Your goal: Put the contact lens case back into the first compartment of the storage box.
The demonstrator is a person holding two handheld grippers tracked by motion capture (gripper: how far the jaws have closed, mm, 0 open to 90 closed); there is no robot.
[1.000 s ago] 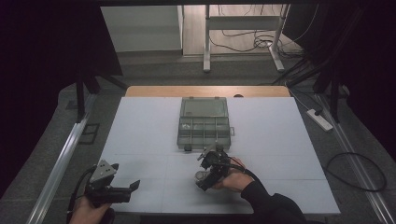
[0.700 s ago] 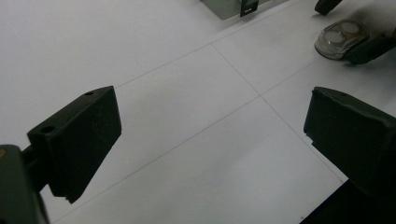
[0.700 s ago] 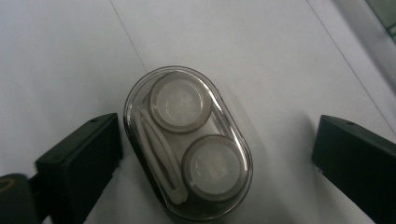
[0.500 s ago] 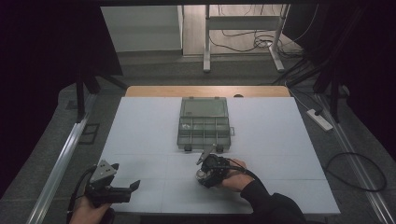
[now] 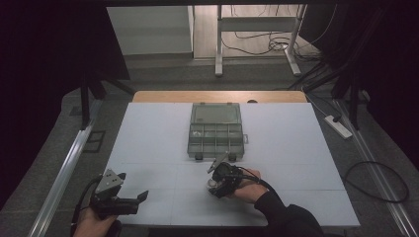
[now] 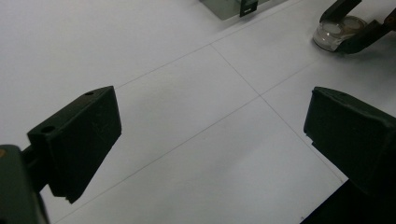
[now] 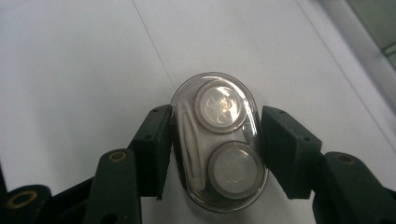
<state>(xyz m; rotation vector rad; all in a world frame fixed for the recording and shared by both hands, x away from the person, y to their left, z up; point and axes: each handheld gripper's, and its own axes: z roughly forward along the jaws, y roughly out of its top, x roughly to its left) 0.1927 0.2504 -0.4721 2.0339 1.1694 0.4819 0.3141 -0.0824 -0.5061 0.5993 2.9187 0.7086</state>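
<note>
A clear oval case (image 7: 219,144) with two round lidded pots and a white stick inside lies on the white table (image 5: 296,148). My right gripper (image 7: 215,119) has just been closing, and its pads now press on the case's two long sides. From above, the right gripper (image 5: 217,178) and the case (image 5: 214,187) sit just in front of the grey compartment box (image 5: 216,131). My left gripper (image 5: 139,200) stands open at the near left, with only bare table between its jaws (image 6: 212,98). The left gripper view also has the case (image 6: 337,33) far off.
The compartment box has its lid flat and a latch at its near edge (image 6: 247,7). A wooden table edge (image 5: 217,96) runs behind the white surface. Cables and a power strip (image 5: 338,126) lie on the floor to the right.
The right gripper's jaws have come together on the clear case from a wide stance. The right hand has shifted only slightly. The left hand has not moved.
</note>
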